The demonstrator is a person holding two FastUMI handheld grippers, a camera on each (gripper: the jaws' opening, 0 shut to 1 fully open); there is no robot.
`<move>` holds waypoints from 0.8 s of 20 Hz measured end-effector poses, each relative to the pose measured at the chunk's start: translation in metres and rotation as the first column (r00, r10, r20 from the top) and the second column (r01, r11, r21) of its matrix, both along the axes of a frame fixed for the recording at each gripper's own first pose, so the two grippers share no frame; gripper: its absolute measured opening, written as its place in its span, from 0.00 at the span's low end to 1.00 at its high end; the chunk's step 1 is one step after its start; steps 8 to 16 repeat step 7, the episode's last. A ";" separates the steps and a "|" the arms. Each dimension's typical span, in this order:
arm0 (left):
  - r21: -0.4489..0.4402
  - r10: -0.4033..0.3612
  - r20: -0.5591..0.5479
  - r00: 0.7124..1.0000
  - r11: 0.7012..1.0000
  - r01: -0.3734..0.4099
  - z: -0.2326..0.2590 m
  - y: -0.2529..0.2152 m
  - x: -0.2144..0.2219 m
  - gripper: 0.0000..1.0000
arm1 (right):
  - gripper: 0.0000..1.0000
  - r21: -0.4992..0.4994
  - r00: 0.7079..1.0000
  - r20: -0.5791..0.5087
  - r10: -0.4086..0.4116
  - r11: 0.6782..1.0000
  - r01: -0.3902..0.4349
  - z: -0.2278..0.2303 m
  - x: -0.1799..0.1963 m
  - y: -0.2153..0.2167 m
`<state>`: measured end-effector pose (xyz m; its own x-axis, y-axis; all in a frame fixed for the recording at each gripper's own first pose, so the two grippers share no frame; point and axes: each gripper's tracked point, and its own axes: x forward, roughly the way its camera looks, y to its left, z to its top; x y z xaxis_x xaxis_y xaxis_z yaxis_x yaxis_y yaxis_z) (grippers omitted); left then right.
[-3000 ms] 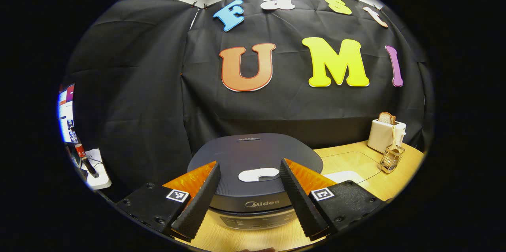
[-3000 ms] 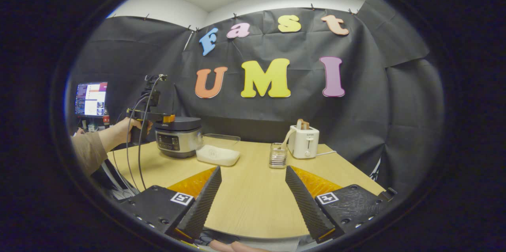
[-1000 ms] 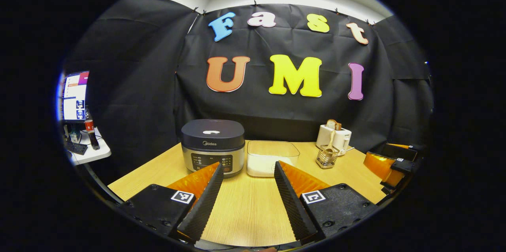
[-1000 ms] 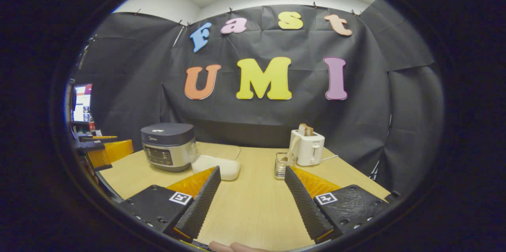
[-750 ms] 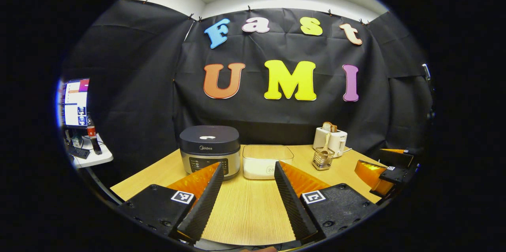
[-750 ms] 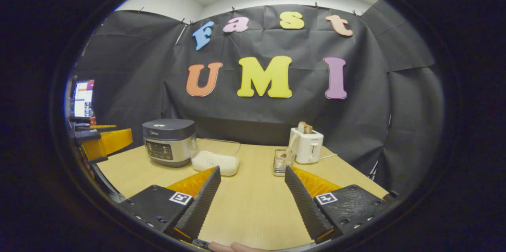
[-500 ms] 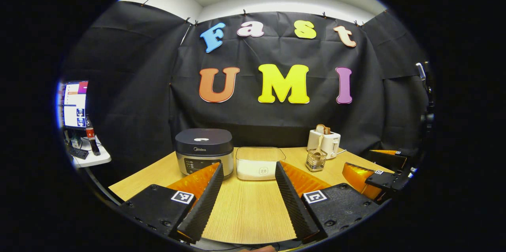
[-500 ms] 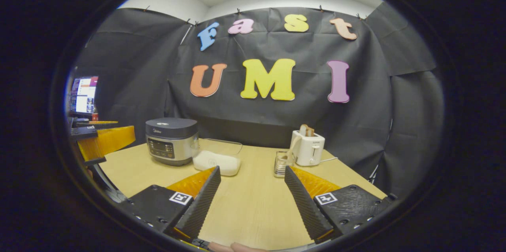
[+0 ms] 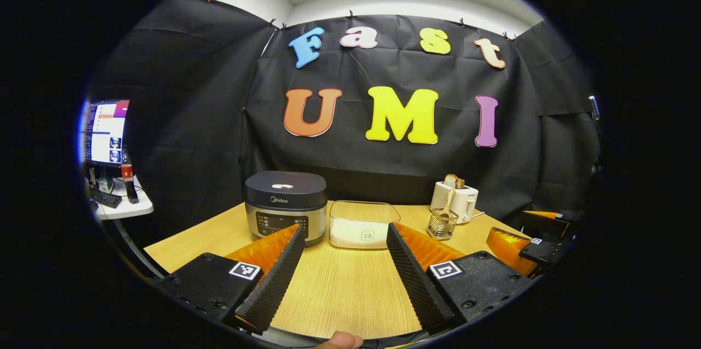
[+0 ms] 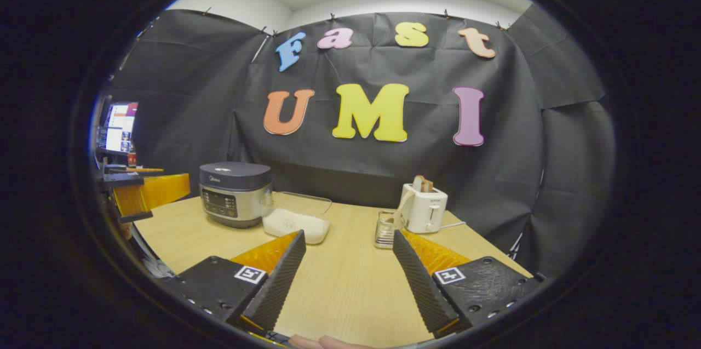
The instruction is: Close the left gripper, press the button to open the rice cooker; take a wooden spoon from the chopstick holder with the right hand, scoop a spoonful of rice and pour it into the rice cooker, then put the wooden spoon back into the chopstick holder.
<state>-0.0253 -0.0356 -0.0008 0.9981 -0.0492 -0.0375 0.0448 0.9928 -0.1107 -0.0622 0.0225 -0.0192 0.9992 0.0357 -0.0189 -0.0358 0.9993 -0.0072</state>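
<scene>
A dark-lidded rice cooker [image 9: 285,201] [image 10: 234,193] stands at the back left of the wooden table [image 9: 339,294], lid down. To its right is a clear box of rice [image 9: 364,226] [image 10: 296,220]. Further right, a wire chopstick holder [image 9: 442,226] [image 10: 386,228] holds a wooden spoon [image 9: 448,204] [image 10: 402,204]. My left gripper [image 9: 345,228] hovers open over the table's near side, well short of the cooker, and shows at the left edge of the right gripper view [image 10: 148,190]. My right gripper [image 10: 348,235] is open and holds nothing; it sits by the table's right edge [image 9: 526,239].
A white toaster [image 9: 454,198] [image 10: 424,206] with bread in it stands behind the holder. Off the table to the left are a lit monitor [image 9: 104,132] and a bottle [image 9: 127,173] on a small white side table. Bare tabletop [image 10: 345,283] lies between the grippers and the objects.
The left gripper has drawn back from just above the cooker lid to the table's near side, still open. The right gripper has barely moved. The cooker lid stays down.
</scene>
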 end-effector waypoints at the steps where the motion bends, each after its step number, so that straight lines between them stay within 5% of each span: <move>1: 0.002 0.005 0.003 1.000 1.000 -0.005 -0.001 0.000 0.002 0.96 | 0.95 0.000 1.000 0.006 0.004 1.000 -0.004 0.000 0.001 -0.001; 16: 0.013 0.032 0.008 0.999 0.999 -0.032 -0.016 -0.003 0.015 0.88 | 0.95 0.044 0.998 -0.003 0.066 0.997 -0.066 -0.022 0.017 -0.010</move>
